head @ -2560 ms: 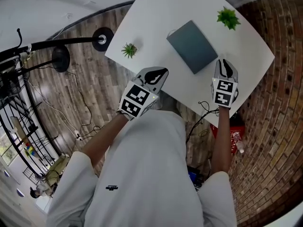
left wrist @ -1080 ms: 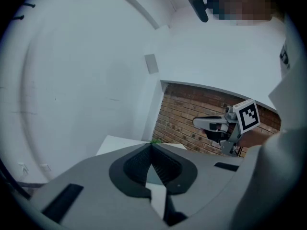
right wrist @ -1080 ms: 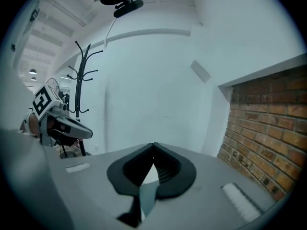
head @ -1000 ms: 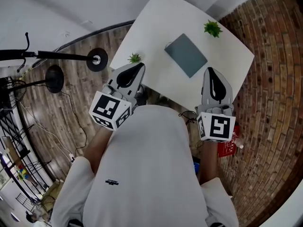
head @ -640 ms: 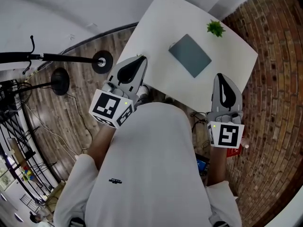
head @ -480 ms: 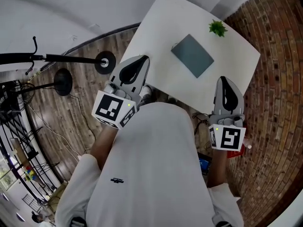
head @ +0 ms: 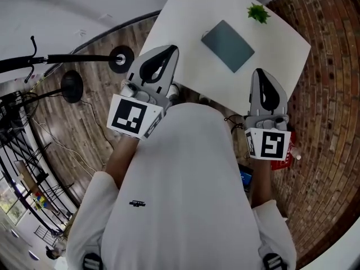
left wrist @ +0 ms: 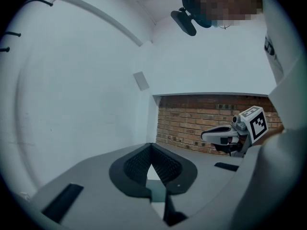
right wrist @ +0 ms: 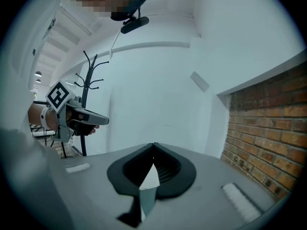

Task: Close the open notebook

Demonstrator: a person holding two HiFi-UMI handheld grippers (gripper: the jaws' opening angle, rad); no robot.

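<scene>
Wooden floor (head: 84, 122) fills the left side, with a black stand base (head: 118, 59) sitting on it, well clear of the action. Moving in, we find the left gripper (head: 169, 49), held up near the person's white shirt (head: 180, 196), its nose just short of the near edge of the white table (head: 180, 27). Its own view shows the two fingers pressed together tip to tip, with only white wall beyond them and nothing caught between.

On to the table, and there's the notebook (head: 228, 38): grey-blue cover up, lying flat near the middle, set at an angle to the table edges. No open pages are showing from up here, so by the look of it the job is already done. A little green plant (head: 258, 13) stands just past its far corner, apart from it.

Further right, the right gripper (head: 260, 72) hovers at the table's near right edge, close to the notebook's corner but not touching it. Its fingers are also squeezed shut on nothing. My read is that both tools sit level and close to the body because nothing is left to push or pinch. At the far right, the brick wall (head: 326, 94) closes the scene.
</scene>
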